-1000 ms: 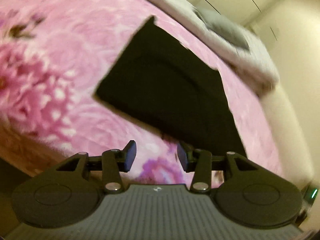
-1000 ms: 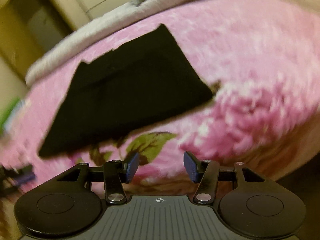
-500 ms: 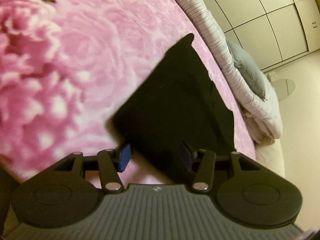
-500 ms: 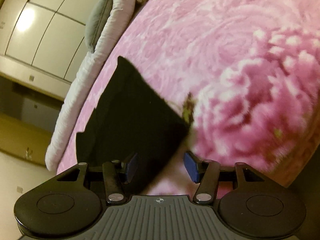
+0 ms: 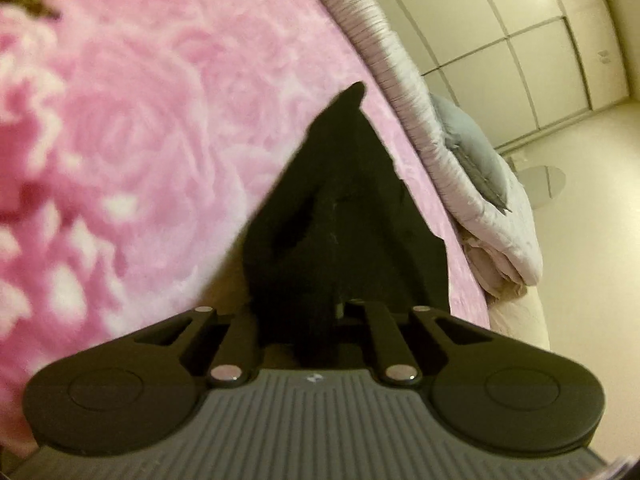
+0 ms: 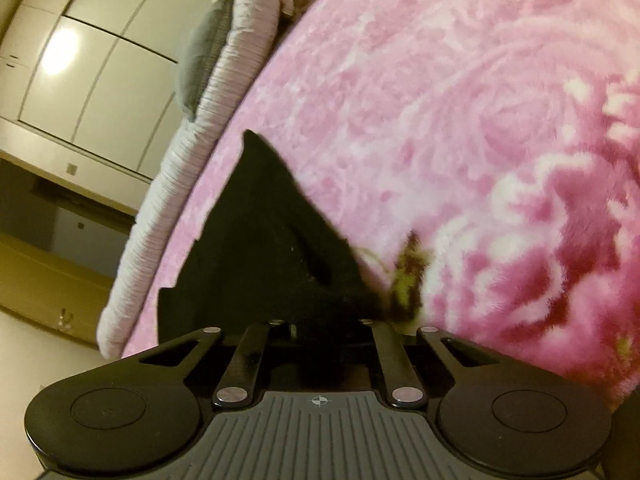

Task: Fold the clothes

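Black garment (image 5: 344, 216) on pink floral blanket (image 5: 140, 140), long axis running away from both claws; left gripper (image 5: 320, 320) closing on near corner, right gripper (image 6: 320, 332) clamped on its corner.

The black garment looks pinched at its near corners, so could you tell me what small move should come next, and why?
Probably lift both near corners and carry them toward the far edge. The left gripper has its jaws closing on the black garment, and the right gripper is shut on its other near corner, while the rest lies flat on the pink blanket.
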